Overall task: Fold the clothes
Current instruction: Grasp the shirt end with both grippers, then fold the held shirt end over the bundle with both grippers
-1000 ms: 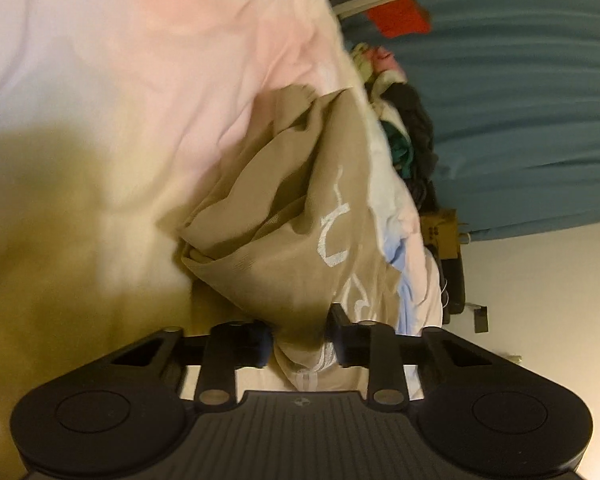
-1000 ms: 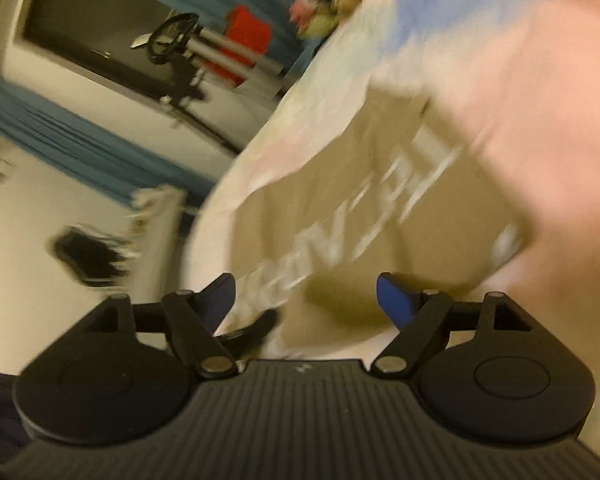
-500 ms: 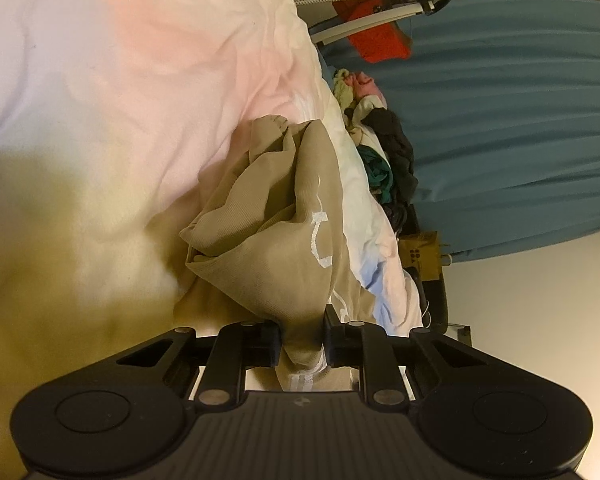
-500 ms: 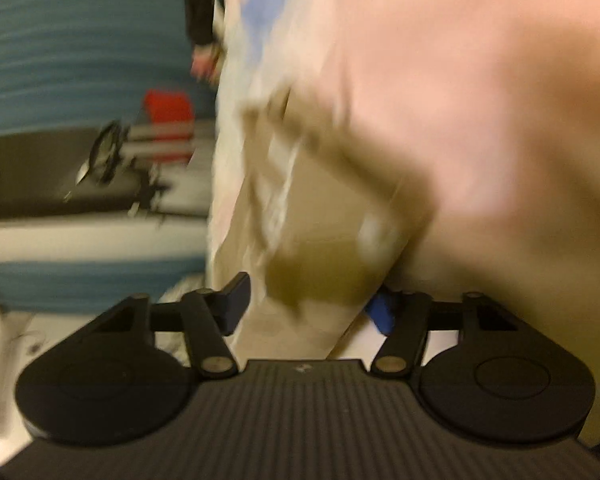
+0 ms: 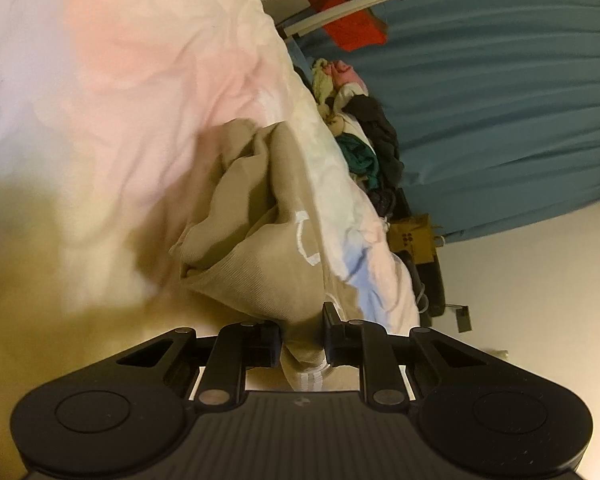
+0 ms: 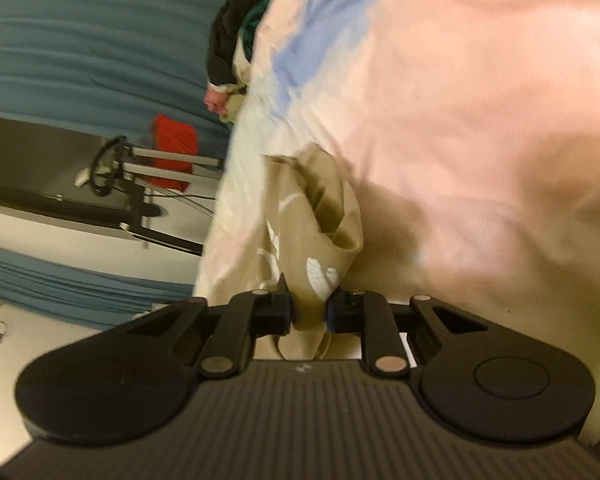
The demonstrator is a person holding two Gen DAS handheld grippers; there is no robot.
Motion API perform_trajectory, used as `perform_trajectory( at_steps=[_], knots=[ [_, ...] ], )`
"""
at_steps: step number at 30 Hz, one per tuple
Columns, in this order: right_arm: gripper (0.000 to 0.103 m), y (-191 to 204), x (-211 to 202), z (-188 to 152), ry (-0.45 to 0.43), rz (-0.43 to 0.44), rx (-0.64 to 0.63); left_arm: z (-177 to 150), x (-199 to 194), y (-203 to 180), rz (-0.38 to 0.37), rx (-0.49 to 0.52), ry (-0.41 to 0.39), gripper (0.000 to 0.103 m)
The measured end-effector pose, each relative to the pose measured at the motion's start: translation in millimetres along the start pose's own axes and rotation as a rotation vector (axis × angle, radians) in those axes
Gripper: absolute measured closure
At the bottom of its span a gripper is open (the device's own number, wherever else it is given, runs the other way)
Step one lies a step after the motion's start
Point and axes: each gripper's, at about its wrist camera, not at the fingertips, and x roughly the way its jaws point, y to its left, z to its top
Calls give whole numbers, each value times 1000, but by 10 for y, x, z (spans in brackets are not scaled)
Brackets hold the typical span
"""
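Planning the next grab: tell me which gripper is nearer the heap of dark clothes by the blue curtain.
Neither clearly. Left gripper and right gripper both clamp the beige garment, with the clothes heap far beyond each.

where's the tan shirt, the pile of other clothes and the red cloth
tan shirt (image 5: 260, 256): left wrist view, ribbed body above the fingers
pile of clothes (image 5: 360, 140): left wrist view, dark and green garments
red cloth (image 5: 350, 28): left wrist view, its middle

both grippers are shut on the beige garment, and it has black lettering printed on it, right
Not quite: the lettering is white, not black, as the left wrist view shows. The rest holds: the left gripper and the right gripper are each shut on the beige garment, over the pink bedding.
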Motion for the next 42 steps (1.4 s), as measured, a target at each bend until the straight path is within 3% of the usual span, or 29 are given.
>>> perform_trajectory(
  at_steps=[3,5,11,17,22,27,32,38,42],
  knots=[
    [85,132,-236,120,-30,35,-10,-9,-95,-265,-47,-20,49,82],
    [85,220,-394,200,-50,59,-17,-33,-84,-504,-65,19,102,82],
    [85,432,-792,693,-121,65,-25,-91,350,-1272,-19,95,315,82],
    [85,643,-457,1492,-204,4,-27,113,1480,-2184,-11,150,297,82],
    [85,1059,-60,2324,-348,-5,-126,284,2424,-2944,-4,196,281,82],
    [85,1035,256,2862,-461,-4,-218,240,3306,-3184,-76,251,235,82],
    [85,290,584,2934,-432,-70,-245,-53,3716,-2671,-66,363,215,82],
    [85,-629,575,2517,-339,-161,-157,-506,3606,-1790,10,495,271,83],
    [84,-893,544,2358,-281,-192,-95,-623,3550,-1604,48,602,269,73]
  ],
)
